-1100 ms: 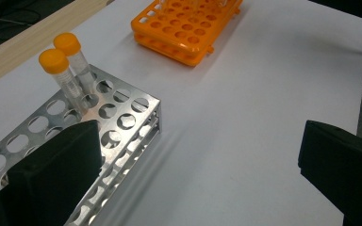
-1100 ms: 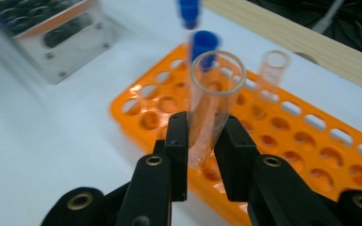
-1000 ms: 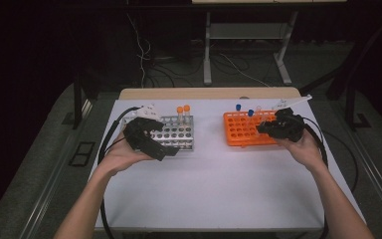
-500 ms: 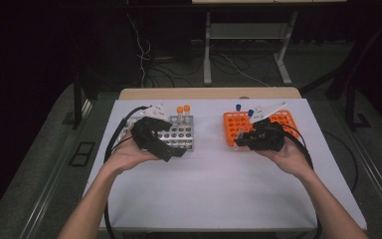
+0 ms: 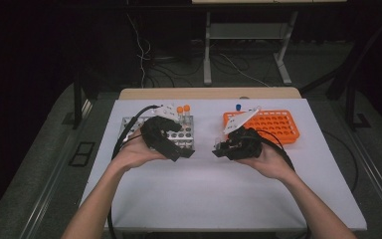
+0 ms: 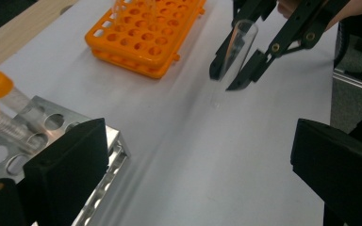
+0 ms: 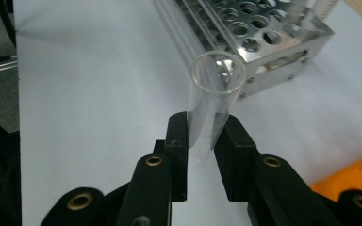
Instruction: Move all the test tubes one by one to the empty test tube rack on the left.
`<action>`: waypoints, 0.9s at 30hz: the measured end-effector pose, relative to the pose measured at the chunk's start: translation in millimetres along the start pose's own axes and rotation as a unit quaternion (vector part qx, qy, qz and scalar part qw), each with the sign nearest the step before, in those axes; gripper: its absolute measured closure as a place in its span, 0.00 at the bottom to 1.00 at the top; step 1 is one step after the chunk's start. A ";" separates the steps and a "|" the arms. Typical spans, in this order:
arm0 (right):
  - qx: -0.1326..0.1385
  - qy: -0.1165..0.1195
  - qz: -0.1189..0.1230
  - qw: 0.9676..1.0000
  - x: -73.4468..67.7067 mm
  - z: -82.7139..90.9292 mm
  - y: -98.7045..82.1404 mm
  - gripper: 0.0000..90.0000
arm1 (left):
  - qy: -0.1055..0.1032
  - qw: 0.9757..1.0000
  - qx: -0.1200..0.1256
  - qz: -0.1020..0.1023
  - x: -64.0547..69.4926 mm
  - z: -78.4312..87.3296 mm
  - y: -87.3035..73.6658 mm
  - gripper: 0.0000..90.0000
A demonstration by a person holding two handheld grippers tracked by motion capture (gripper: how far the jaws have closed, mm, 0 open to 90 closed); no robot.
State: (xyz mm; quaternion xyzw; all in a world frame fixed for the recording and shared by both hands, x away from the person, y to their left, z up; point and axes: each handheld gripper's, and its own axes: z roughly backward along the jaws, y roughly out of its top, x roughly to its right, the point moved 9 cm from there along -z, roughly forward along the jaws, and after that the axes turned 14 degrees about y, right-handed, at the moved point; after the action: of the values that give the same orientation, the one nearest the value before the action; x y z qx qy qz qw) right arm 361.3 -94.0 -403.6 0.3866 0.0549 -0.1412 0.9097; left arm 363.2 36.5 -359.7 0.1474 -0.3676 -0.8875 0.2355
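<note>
1. The right gripper [image 5: 219, 149] sat near the middle of the white table [image 5: 219, 199] in the high view, between the two racks, and its jaws pinched a clear glass test tube [image 7: 212, 101].
2. In the right gripper view the tube rose from between the two black pads [image 7: 178, 136], its open round mouth toward 12 o'clock, with nothing visible inside it.
3. In the left gripper view the same tube [image 6: 233, 56] hung at about 1 o'clock, tilted, its rounded bottom close above the table surface; whether it touched the table could not be told.
4. The left gripper [image 5: 181, 152] lay at 9 o'clock of the right gripper, just in front of the metal rack [image 5: 186, 134]. Its jaws stood spread wide with nothing between them, and they had just been closing slightly.
5. In the left gripper view its two black pads [image 6: 70, 160] framed bare table, the metal rack's corner at 8 o'clock.
6. Two orange-capped tubes [image 5: 183, 108] stood at the far edge of the metal rack.
7. The orange rack [image 5: 273, 127] sat at 2 o'clock of the right gripper, with a blue-capped tube [image 5: 238, 107] at its far left corner.
8. Black cables [image 5: 129, 129] trailed from both grippers across the table.
</note>
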 end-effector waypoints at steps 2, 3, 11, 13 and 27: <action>-0.004 0.004 0.008 1.000 -1.5 -5.3 1.9 0.83 | -0.007 1.000 -0.002 -0.005 2.4 -2.5 1.4 0.08; -0.004 0.007 0.007 1.000 -2.8 -8.1 2.9 0.83 | -0.011 1.000 -0.004 -0.007 3.6 -3.7 1.8 0.09; -0.015 0.024 0.021 0.999 -9.7 -27.4 9.0 0.83 | -0.030 0.999 -0.018 -0.027 9.8 -11.8 2.4 0.20; -0.017 0.027 0.023 0.999 -11.2 -31.1 10.5 0.83 | -0.034 0.999 -0.021 -0.029 11.5 -13.4 2.4 0.24; -0.022 0.045 0.032 0.998 -20.5 -49.0 17.4 0.83 | -0.070 0.994 -0.039 -0.072 23.8 -20.6 -4.3 0.64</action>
State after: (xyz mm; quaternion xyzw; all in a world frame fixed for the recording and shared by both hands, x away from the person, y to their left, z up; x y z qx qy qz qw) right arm 347.4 -42.9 -421.4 0.3742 0.0861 -0.0928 0.9187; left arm 350.7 14.6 -379.1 0.1015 -0.3363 -0.9242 0.1500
